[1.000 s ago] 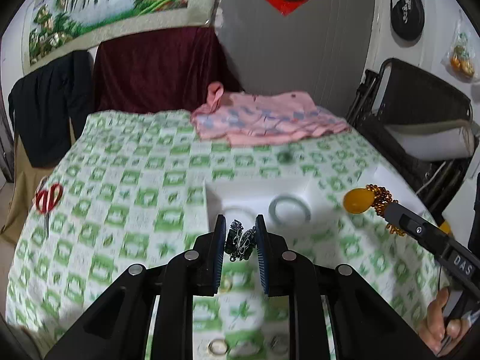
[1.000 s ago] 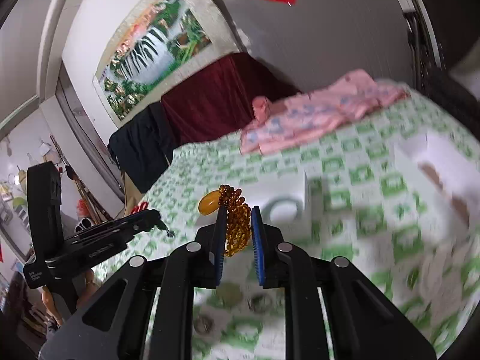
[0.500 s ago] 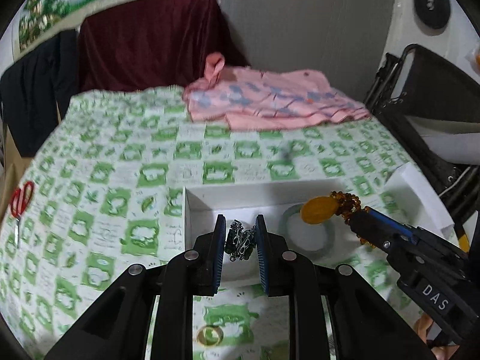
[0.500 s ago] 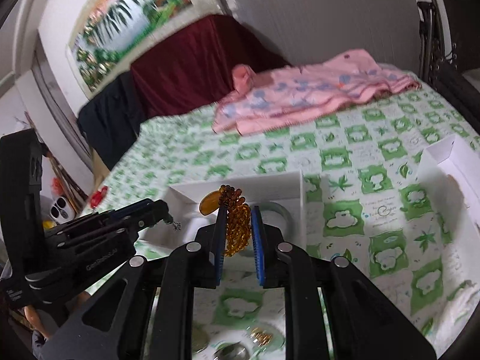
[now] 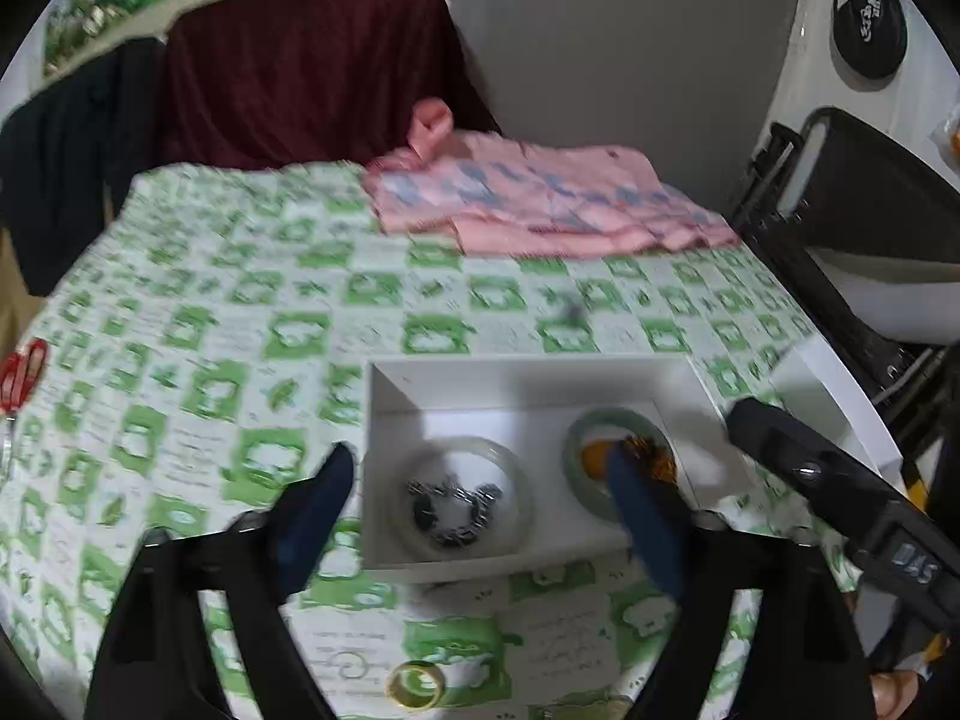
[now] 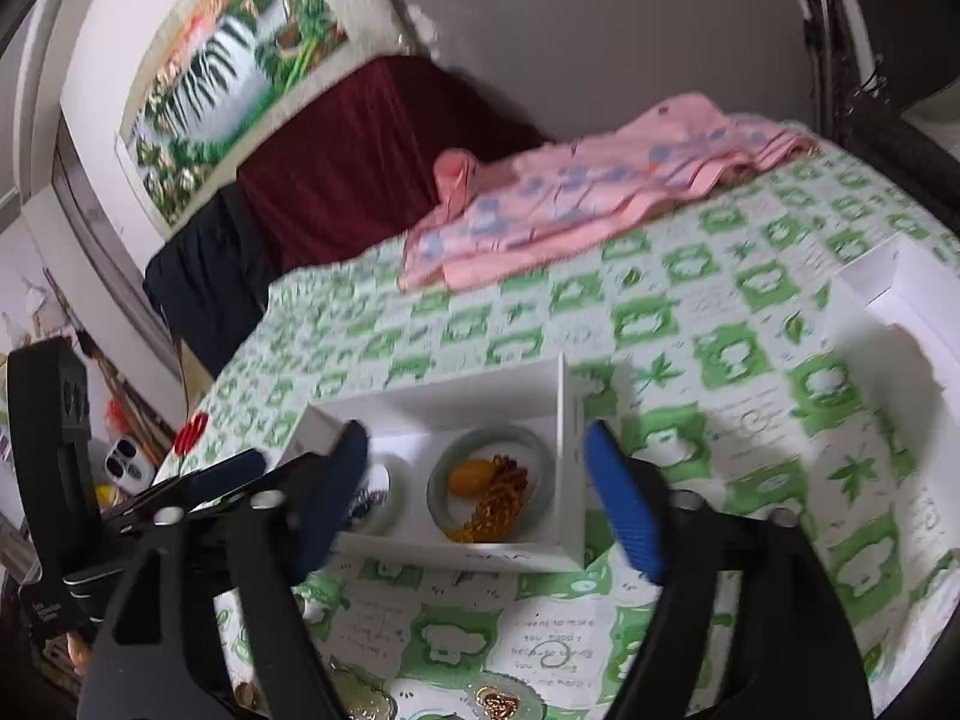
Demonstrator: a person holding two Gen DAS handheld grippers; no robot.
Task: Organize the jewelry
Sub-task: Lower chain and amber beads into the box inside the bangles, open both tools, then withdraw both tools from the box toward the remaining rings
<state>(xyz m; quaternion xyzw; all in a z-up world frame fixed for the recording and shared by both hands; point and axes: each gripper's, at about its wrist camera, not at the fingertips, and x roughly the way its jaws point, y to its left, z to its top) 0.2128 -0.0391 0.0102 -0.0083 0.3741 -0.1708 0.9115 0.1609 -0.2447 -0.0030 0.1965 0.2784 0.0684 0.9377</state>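
Observation:
A white open box point(image 5: 528, 384) point(image 6: 570, 420) lies on the green-checked cloth. Inside it a pale bangle point(image 5: 522, 480) rings a dark metal chain point(image 5: 453, 507), and a green bangle point(image 5: 576, 450) point(image 6: 543, 501) rings an amber bead strand with a yellow pendant point(image 6: 486, 495) point(image 5: 600, 455). My left gripper point(image 5: 480, 510) hangs over the box, jaws opening wide, the chain lying loose below them. My right gripper point(image 6: 474, 498) is likewise opening above the amber beads, its pads touching nothing.
A gold ring point(image 5: 416, 684) and other small jewellery point(image 6: 501, 702) lie on the cloth near the front edge. The box lid point(image 6: 900, 300) sits to the right. Pink folded clothing point(image 5: 540, 204) lies at the back, red scissors point(image 5: 21, 372) at the left.
Both grippers came down over the white box and sprang open. The dark chain dropped inside the pale bangle and the amber beads dropped inside the green bangle.

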